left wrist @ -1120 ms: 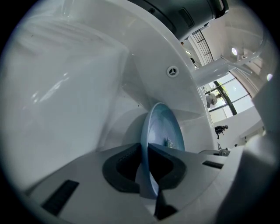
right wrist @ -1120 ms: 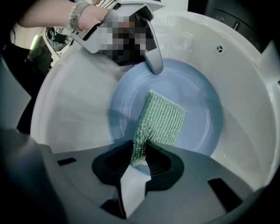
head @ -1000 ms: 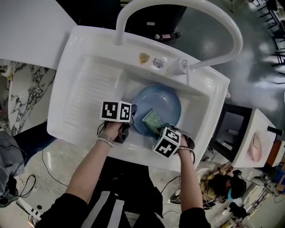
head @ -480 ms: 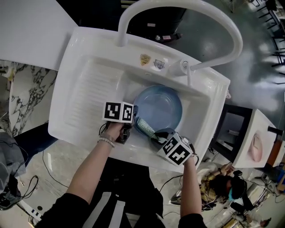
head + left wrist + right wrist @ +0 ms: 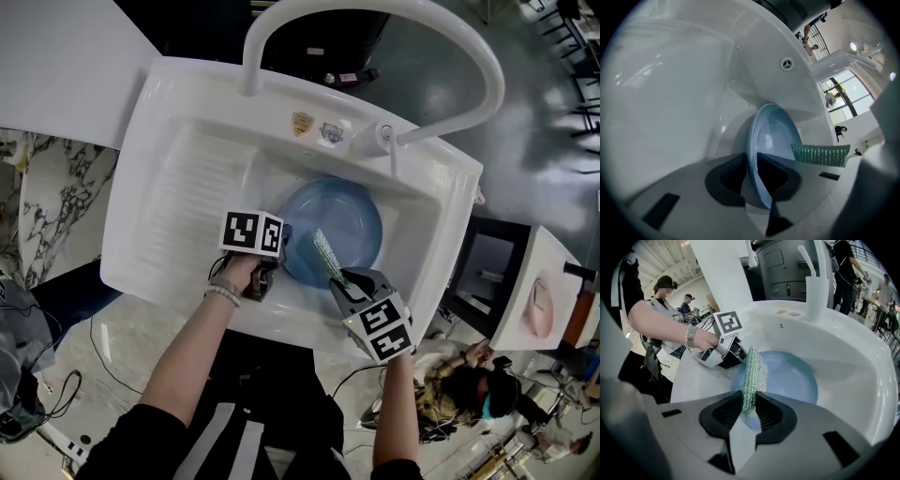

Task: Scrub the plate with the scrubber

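A blue plate point(image 5: 347, 220) lies in the basin of the white sink point(image 5: 169, 103). My left gripper point(image 5: 280, 246) holds the plate's near-left rim. In the left gripper view that rim point(image 5: 761, 154) stands between the pads and touches both, though the jaws have just been opening a little. My right gripper point(image 5: 343, 278) is shut on a green mesh scrubber point(image 5: 327, 255), raised edge-on just above the plate's near side. In the right gripper view the scrubber point(image 5: 753, 373) rises from the shut jaws, with the plate point(image 5: 792, 376) behind it and the left gripper point(image 5: 736, 353) beyond.
A white arched faucet point(image 5: 494, 84) spans the back of the sink. A ribbed drainboard point(image 5: 178, 211) fills the sink's left half. An overflow hole point(image 5: 787, 63) sits in the basin wall. Other people point(image 5: 663, 291) stand in the background.
The right gripper has risen and rolled, drawing back toward the near right. The scrubber went from lying flat on the plate to standing edge-on above it. The left gripper stayed put.
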{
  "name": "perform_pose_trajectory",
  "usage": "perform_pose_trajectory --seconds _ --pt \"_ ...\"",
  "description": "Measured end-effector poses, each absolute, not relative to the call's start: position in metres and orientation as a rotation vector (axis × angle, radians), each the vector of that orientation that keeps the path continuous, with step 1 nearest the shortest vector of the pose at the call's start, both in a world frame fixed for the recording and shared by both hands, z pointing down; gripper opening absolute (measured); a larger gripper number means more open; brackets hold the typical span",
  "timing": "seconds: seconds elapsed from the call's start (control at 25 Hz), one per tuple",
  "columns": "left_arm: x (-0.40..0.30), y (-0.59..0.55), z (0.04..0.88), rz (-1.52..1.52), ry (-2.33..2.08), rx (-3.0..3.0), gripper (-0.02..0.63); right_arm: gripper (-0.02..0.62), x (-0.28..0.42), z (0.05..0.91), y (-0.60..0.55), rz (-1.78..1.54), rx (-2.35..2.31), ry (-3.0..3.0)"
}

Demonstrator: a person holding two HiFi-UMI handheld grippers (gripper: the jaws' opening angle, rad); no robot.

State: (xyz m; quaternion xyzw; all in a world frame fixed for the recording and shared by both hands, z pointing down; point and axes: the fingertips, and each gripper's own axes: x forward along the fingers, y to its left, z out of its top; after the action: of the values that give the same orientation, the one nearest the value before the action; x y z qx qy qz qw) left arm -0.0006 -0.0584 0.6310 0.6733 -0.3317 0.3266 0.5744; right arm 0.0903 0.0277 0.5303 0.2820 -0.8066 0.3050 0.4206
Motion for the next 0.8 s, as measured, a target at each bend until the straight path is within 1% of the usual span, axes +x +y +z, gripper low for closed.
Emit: perform_pose_trajectory --seconds 0.08,0.16,0.28,0.8 --pt "0.001 -0.057 0.630 0.775 -0.764 1.581 0.091 0.092 0.090 0.527 0.024 0.761 0.736 -2.033" --pt "0.003 -0.055 0.626 0.797 -0.751 1.603 0.150 0.092 0.090 0.524 0.021 0.758 0.761 -2.045" --pt "0.006 -0.057 0.618 0.836 -0.746 1.657 0.198 0.092 0.091 0.520 0.017 0.757 0.792 -2.060" --pt "-0.005 -0.069 0.558 0.824 -0.793 1.812 0.197 0.092 0.099 0.487 0.008 0.731 0.999 -2.128"
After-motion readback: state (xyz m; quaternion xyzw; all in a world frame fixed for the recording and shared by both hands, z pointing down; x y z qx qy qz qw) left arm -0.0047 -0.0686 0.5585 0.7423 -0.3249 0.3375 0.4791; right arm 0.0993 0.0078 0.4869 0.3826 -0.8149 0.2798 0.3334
